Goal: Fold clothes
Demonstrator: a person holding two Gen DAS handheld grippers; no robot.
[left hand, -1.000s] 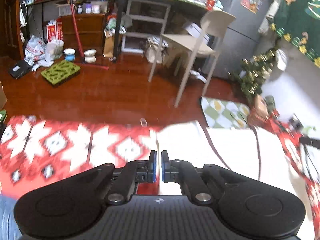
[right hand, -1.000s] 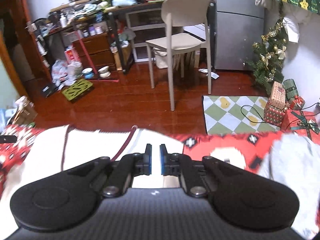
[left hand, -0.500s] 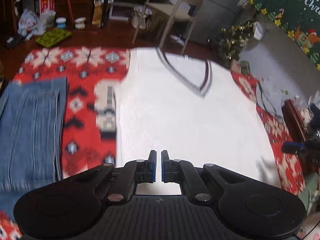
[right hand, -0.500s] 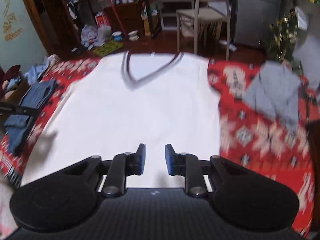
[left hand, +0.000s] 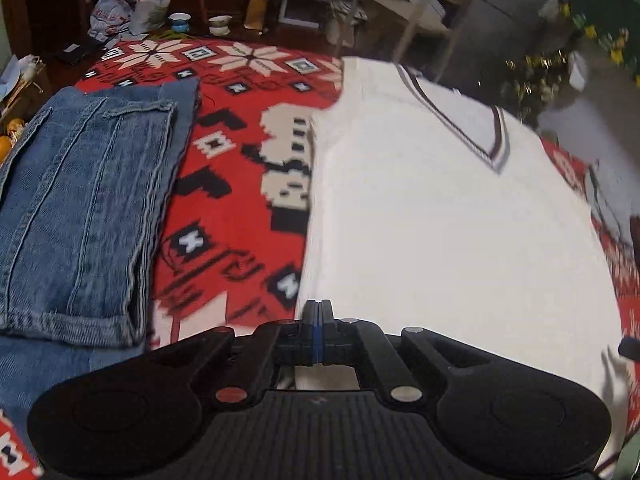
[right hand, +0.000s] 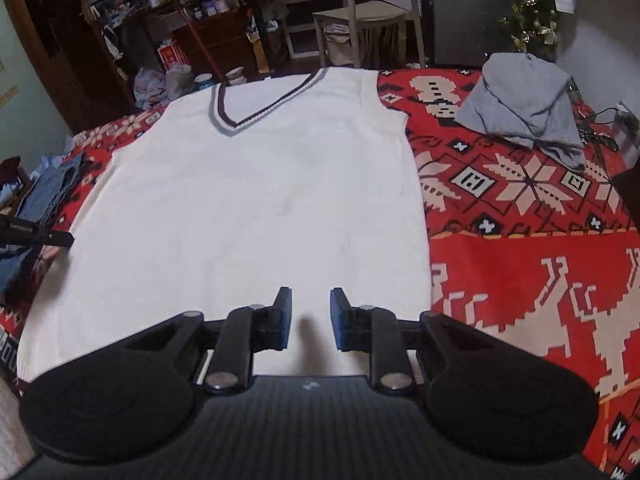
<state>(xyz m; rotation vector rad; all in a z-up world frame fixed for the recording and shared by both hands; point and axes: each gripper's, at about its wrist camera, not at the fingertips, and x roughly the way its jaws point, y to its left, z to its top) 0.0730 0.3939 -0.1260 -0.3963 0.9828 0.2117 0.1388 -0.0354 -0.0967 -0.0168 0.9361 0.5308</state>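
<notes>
I have the white vest (right hand: 256,208) spread flat on the red patterned blanket (right hand: 520,280), its V-neck with the dark and grey stripe trim at the far end and its hem at the near edge. My right hand-held gripper (right hand: 310,316) hangs over the near hem, jaws narrowly parted, blue pads showing, nothing between them but the cloth below. My left hand-held gripper (left hand: 317,332) sits at the vest's (left hand: 440,220) near left corner with its jaws pressed together; I cannot tell whether any fabric is pinched between them. To the left of the vest, apart from it across a strip of blanket (left hand: 240,184), lie folded blue jeans (left hand: 80,208). In the right view a crumpled grey garment (right hand: 524,100) rests on the blanket at far right, well clear of the vest. Beyond the far edge stand a pale chair (right hand: 372,20) and a cluttered desk (right hand: 208,12). A small decorated tree (right hand: 532,16) stands at far right.
</notes>
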